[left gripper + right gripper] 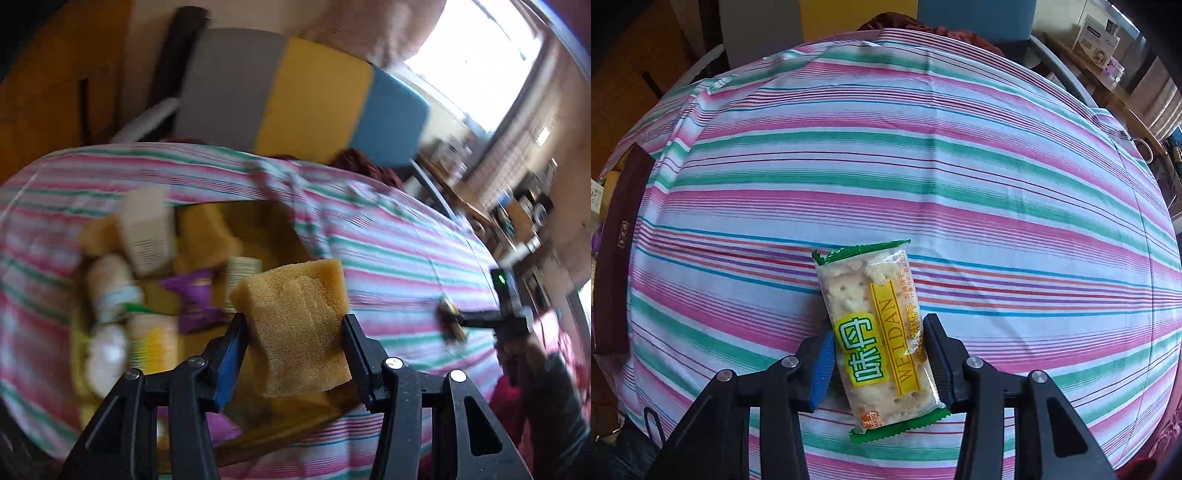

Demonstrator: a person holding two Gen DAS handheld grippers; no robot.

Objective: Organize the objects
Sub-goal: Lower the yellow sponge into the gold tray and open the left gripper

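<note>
sponge (299, 325): yellow, porous, held aloft | cracker packet (879, 339): green-edged (crackers visible), flat on striped cloth

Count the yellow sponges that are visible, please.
3. One sponge is in the left gripper; two blurred ones lie in the box, at its back and far left. More may be hidden.

striped cloth (923, 147) carries a cracker packet (879, 332) and a box (280, 229).

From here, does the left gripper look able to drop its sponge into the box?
Probably yes. The left gripper holds the sponge just above the open box; nothing sits between them, though the box is already crowded with packets.
</note>
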